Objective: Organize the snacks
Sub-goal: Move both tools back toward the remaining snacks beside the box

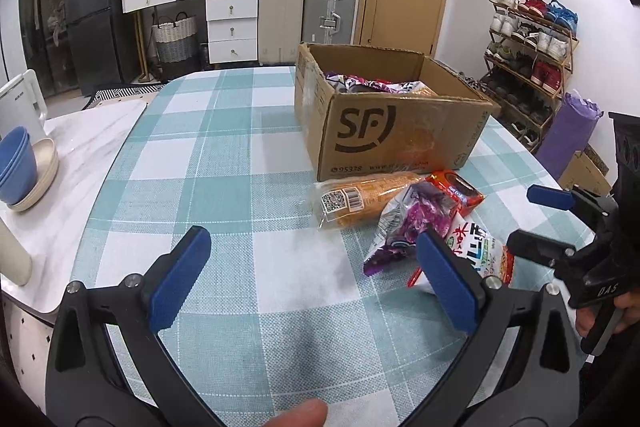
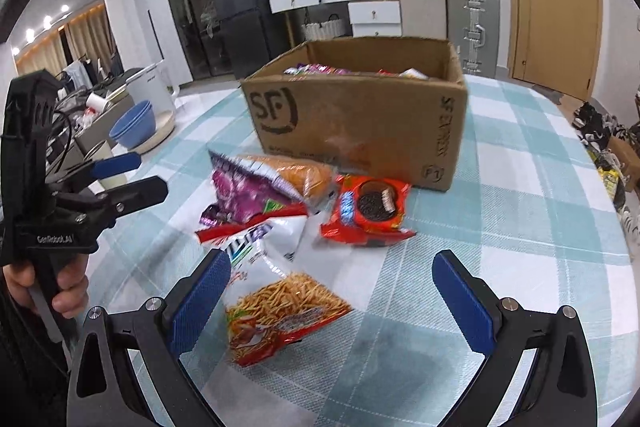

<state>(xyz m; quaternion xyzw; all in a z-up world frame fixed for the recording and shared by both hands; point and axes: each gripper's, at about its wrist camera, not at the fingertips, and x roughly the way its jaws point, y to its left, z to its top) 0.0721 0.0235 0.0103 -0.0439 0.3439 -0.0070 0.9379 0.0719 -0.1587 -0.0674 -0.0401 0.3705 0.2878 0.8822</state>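
Observation:
An open cardboard box [image 1: 396, 131] [image 2: 360, 123] marked SF stands on the checked tablecloth and holds several snack packs. Four packs lie in front of it: an orange bread pack [image 1: 368, 197] [image 2: 308, 175], a purple bag [image 1: 412, 223] [image 2: 248, 191], a red cookie pack [image 1: 460, 191] [image 2: 368, 211] and a red-and-white noodle-snack bag [image 1: 484, 251] [image 2: 280, 307]. My left gripper [image 1: 312, 247] [image 2: 146, 174] is open over bare cloth, left of the pile. My right gripper [image 2: 331, 263] [image 1: 528, 217] is open, with the noodle-snack bag lying loose between its fingers, close to the left one.
Blue bowls [image 1: 16, 163] [image 2: 134, 125] on a cream plate and a white kettle [image 1: 20, 99] stand at the table's left side. A shoe rack [image 1: 532, 55] and a purple mat roll [image 1: 568, 131] are beyond the right edge. Suitcases and drawers line the far wall.

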